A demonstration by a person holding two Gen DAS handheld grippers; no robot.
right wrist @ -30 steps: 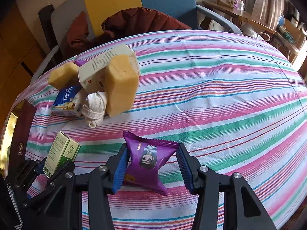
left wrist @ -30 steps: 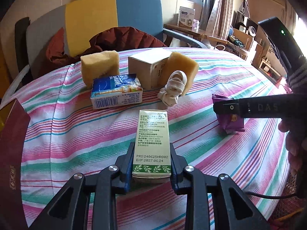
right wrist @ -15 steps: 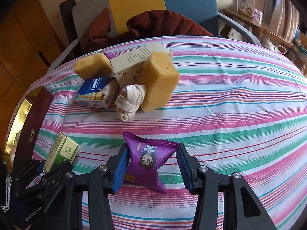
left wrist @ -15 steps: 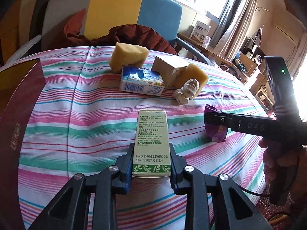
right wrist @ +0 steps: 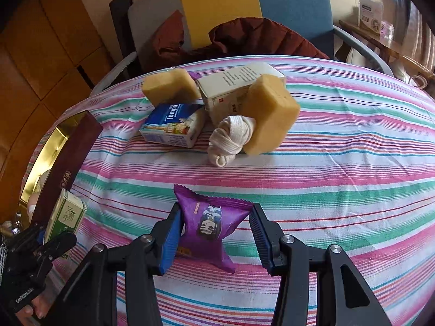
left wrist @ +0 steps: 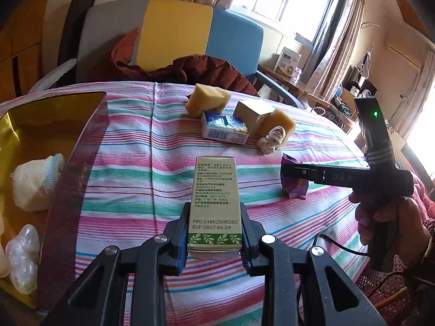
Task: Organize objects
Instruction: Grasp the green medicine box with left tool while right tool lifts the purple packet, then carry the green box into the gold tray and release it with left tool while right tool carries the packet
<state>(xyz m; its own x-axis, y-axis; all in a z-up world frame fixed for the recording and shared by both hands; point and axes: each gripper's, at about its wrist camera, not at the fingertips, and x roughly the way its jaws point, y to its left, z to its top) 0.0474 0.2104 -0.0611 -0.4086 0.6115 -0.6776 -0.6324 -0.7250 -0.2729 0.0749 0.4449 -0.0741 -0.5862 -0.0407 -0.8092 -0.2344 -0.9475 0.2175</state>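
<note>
Green carton [left wrist: 214,203] clamped in the left gripper [left wrist: 214,240]; purple packet [right wrist: 210,225] clamped in the right gripper [right wrist: 214,237].
Both held above the striped table's [right wrist: 353,163] near edge.

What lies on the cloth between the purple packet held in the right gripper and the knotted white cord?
Nothing: in the right wrist view, only bare striped tablecloth separates the purple packet from the white cord.

green box [left wrist: 214,203]: PRO:240625HRD02, EXP:2027.06.24 | blue tissue pack [right wrist: 174,125]: Tempo
</note>
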